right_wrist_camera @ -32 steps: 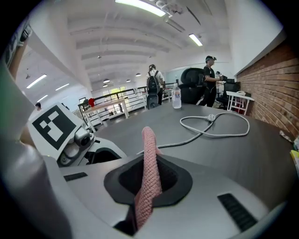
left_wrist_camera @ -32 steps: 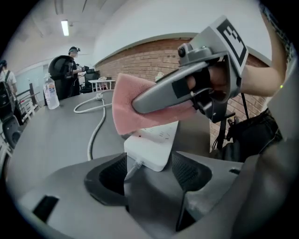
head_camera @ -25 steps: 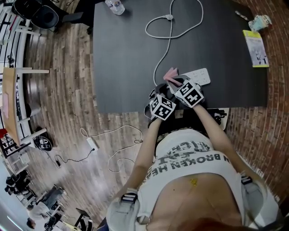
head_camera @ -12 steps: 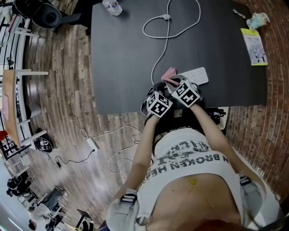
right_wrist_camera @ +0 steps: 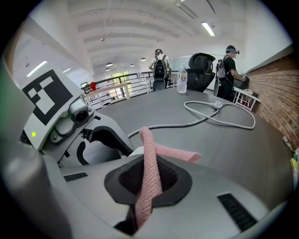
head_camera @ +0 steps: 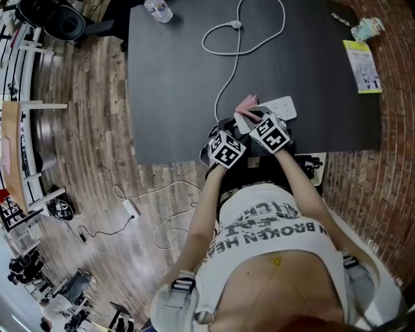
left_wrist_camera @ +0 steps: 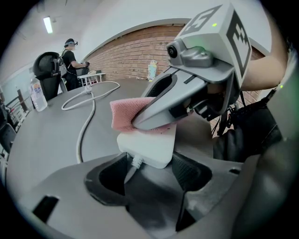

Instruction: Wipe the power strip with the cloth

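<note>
The power strip (left_wrist_camera: 152, 142) lies on the dark surface (head_camera: 175, 78) close to its near edge, right of the middle. The left gripper (left_wrist_camera: 149, 163) has its fingers closed against the two sides of the strip's near end, where the white cable (left_wrist_camera: 83, 133) leaves it. The right gripper (right_wrist_camera: 148, 177) comes in from the right, and its fingers pinch a fold of the pink cloth (left_wrist_camera: 122, 114). The cloth is pressed down on the top face of the strip, with a loose flap sticking out to the left. The cable runs off to the far side and loops there. A water bottle (head_camera: 157, 8) stands at the far left corner, and a yellow-green booklet (head_camera: 363, 65) lies near the right edge.
</note>
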`<state>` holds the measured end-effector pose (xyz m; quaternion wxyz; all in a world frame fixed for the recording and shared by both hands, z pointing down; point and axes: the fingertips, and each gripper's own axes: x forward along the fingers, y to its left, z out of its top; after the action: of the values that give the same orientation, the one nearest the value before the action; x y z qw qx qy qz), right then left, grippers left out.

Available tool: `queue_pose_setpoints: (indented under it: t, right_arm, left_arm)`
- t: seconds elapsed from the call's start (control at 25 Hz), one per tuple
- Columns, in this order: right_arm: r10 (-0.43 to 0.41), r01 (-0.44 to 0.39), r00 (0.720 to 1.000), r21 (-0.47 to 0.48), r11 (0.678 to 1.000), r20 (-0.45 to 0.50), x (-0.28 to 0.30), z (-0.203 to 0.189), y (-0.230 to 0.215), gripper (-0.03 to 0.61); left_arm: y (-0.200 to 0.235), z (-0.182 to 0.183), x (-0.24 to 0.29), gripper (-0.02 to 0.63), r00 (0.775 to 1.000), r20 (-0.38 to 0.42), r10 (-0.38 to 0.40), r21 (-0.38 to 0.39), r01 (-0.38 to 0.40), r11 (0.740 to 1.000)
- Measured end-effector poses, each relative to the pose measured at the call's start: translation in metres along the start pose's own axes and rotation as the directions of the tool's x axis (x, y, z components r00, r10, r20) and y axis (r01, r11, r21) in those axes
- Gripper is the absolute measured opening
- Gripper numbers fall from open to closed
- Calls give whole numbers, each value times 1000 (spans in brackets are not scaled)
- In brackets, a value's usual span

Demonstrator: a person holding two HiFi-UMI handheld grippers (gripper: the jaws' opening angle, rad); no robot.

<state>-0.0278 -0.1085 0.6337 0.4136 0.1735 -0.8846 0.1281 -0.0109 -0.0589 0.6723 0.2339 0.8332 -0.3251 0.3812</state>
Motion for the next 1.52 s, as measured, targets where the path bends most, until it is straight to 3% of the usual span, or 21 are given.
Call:
queue_pose_setpoints:
  t: [1.2, 1.52]
  right_arm:
    - [-180, 181, 983, 125, 975, -22, -41, -42, -69, 17]
    - [-189, 190, 982, 139, 972, -23, -44, -47, -74, 16]
  left_arm:
    - [1, -3, -1, 281, 1000, -14, 17, 28, -17, 999]
    - [1, -3, 1, 282, 1000, -12, 17, 29, -16, 999]
